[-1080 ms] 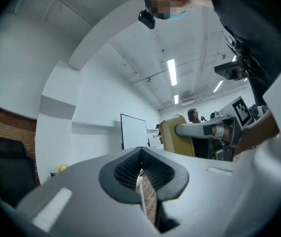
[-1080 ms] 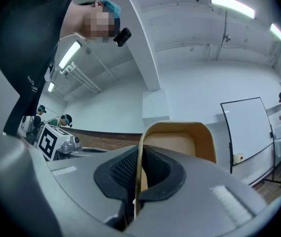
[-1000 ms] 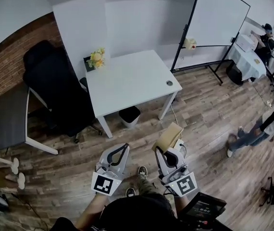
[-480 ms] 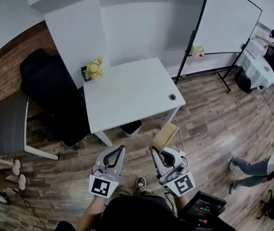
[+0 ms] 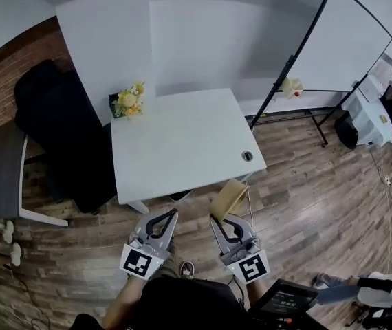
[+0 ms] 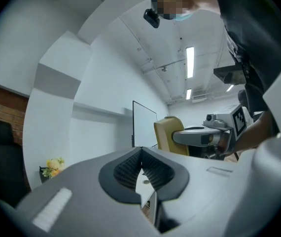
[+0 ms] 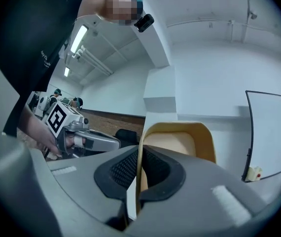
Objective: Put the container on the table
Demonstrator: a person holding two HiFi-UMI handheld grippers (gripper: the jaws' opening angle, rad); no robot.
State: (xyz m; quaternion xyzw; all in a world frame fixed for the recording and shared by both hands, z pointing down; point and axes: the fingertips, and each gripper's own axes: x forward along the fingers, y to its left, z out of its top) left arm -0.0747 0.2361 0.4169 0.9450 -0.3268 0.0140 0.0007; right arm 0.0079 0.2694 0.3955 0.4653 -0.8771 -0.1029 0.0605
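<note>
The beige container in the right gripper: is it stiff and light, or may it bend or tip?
Probably light: the right gripper holds the container by one thin wall alone. That wall shows no bend, so likely fairly stiff. Looking empty, it might tip.

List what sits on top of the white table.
A bunch of yellow flowers in a dark holder stands at its back left corner, hiding that corner. A round grommet sits near the right front corner. Nothing else shows on the table top.
</note>
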